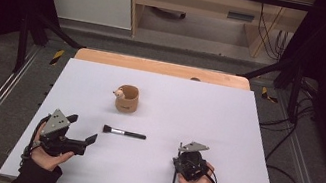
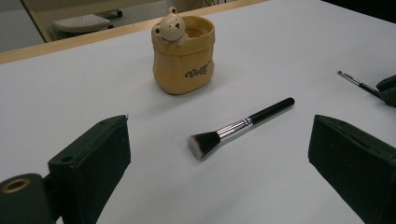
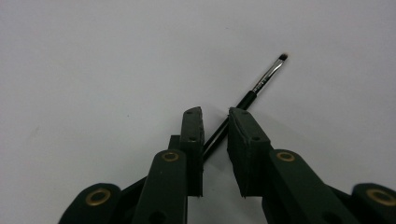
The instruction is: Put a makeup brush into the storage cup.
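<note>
Table (image 1: 244, 136) here is a flat white top with a strip of pale wood along its far edge. A person sits at the near side, a black two-jaw tool in each hand.

The right gripper (image 1: 179, 156) points down at the tabletop, near the front right. In the right gripper view its jaws are nearly together with a thin black-handled fine brush with a silver ferrule and a tiny dark tip (image 3: 266, 79) running between them. There's still a sliver of gap on either side of the handle, so I can't call it a firm clamp; the pads look like they're just about on it. The brush lies flat on the table, tip pointing away from the gripper in that view. From above, its handle (image 1: 174, 177) pokes out toward the person.

The left gripper (image 1: 82, 128) sits at the front left, jaws spread wide with nothing between them, aimed toward the table's middle.

Between the two grippers lies a bigger makeup brush with a black handle, silver collar and flat dark bristle head (image 2: 233, 128), flat on the table, bristles toward the left gripper. Just beyond it stands a small tan pot with a little bear figure on its rim (image 2: 183, 56), upright, apart from the brush.
</note>
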A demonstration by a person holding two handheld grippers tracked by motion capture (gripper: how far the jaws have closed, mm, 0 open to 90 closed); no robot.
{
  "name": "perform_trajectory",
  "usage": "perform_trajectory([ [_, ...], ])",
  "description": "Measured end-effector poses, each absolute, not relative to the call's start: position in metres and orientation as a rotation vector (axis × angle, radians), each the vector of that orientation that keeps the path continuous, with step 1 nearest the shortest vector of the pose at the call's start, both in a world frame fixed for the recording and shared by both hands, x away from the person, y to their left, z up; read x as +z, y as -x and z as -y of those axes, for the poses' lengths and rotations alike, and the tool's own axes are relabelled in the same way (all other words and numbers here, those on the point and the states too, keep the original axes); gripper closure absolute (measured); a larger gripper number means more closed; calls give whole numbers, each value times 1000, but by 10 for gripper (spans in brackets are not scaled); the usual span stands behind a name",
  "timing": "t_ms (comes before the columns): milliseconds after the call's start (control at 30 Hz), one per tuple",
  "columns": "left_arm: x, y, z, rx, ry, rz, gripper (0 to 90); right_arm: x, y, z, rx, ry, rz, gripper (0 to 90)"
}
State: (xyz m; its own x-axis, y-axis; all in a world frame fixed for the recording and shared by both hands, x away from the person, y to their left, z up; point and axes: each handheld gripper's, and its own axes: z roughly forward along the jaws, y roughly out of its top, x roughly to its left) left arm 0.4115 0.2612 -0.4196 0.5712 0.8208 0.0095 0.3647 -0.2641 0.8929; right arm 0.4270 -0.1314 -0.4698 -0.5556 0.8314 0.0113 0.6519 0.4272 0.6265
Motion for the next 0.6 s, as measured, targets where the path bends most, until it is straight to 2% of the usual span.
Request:
perform_trajectory([
  [600, -421, -412, -260, 604, -1871, -959, 49, -467, -431, 143, 774, -1327, -2369, 844],
])
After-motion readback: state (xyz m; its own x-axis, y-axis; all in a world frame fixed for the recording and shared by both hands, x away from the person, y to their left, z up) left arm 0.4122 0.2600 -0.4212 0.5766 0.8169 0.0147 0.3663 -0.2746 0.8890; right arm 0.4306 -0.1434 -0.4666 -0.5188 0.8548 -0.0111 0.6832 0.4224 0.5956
